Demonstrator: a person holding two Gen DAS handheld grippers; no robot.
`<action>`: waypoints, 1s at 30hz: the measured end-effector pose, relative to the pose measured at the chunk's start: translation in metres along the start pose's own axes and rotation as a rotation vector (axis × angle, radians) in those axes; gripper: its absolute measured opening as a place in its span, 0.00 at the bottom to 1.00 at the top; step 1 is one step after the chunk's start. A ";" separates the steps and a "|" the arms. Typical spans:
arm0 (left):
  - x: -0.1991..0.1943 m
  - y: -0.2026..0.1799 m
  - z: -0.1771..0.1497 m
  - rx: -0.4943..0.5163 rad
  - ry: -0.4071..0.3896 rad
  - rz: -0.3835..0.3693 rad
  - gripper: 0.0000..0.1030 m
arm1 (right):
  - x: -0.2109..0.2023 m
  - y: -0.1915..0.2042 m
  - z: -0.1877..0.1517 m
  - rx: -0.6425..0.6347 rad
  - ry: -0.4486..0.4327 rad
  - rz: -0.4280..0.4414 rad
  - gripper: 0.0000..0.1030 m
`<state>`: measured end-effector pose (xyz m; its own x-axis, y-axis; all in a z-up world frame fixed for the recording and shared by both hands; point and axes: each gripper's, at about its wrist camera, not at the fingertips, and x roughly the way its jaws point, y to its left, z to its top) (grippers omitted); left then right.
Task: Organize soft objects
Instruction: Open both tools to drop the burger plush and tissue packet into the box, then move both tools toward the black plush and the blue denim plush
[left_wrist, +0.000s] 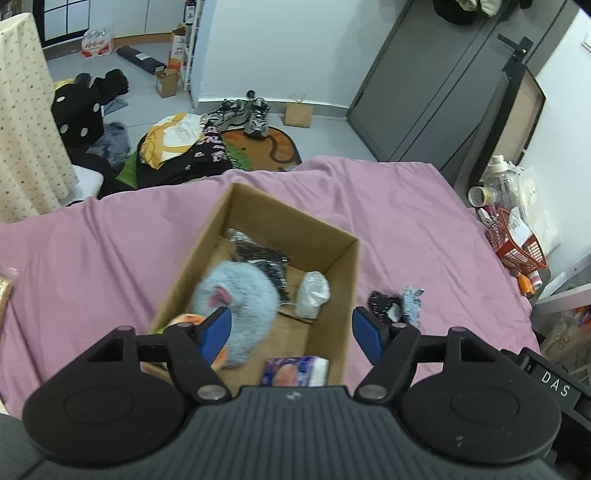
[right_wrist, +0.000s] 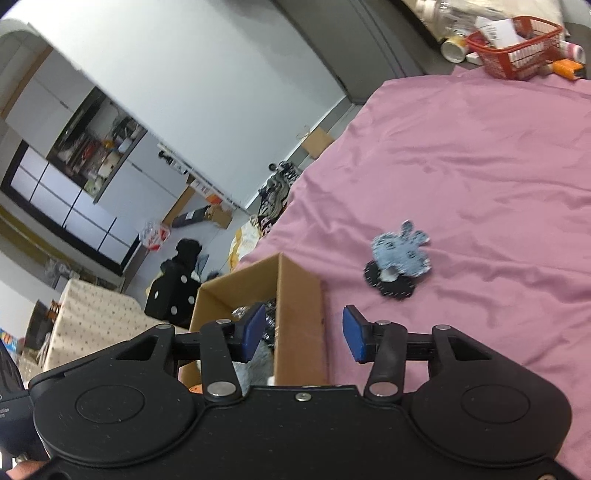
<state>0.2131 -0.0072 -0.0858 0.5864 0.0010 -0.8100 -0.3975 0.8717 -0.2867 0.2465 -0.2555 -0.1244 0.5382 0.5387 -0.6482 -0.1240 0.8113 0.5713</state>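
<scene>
An open cardboard box (left_wrist: 328, 236) sits on the pink bedsheet (left_wrist: 92, 251). Inside lie a fluffy light-blue plush (left_wrist: 240, 295), blurred, an orange toy (left_wrist: 186, 319), a white bundle (left_wrist: 313, 293), a black patterned item (left_wrist: 260, 254) and a tissue packet (left_wrist: 295, 371). My left gripper (left_wrist: 291, 332) hovers open over the box, nothing between its fingers. To the right of the box, on the sheet, lies a small blue and black fabric toy (left_wrist: 397, 301). In the right wrist view my right gripper (right_wrist: 303, 338) is open over the box's right wall (right_wrist: 299, 317), short of the fabric toy (right_wrist: 400, 258).
A red basket (right_wrist: 517, 55) with bottles and cups stands past the bed's far corner. Clothes, shoes (left_wrist: 255, 114) and a black dotted cushion (left_wrist: 75, 112) litter the floor beyond the bed. A grey door (left_wrist: 436, 85) is at the back right.
</scene>
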 end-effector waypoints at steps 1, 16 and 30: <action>0.001 -0.005 -0.001 0.003 -0.002 -0.003 0.68 | -0.001 -0.004 0.002 0.008 -0.002 -0.003 0.45; 0.028 -0.071 -0.015 0.014 -0.014 -0.008 0.68 | 0.002 -0.070 0.038 0.156 -0.027 0.031 0.59; 0.081 -0.112 -0.022 -0.043 -0.004 0.058 0.59 | 0.047 -0.122 0.052 0.317 0.052 0.122 0.70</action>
<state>0.2897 -0.1157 -0.1301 0.5643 0.0529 -0.8239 -0.4608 0.8482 -0.2612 0.3308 -0.3405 -0.1983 0.4911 0.6451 -0.5854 0.0844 0.6336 0.7690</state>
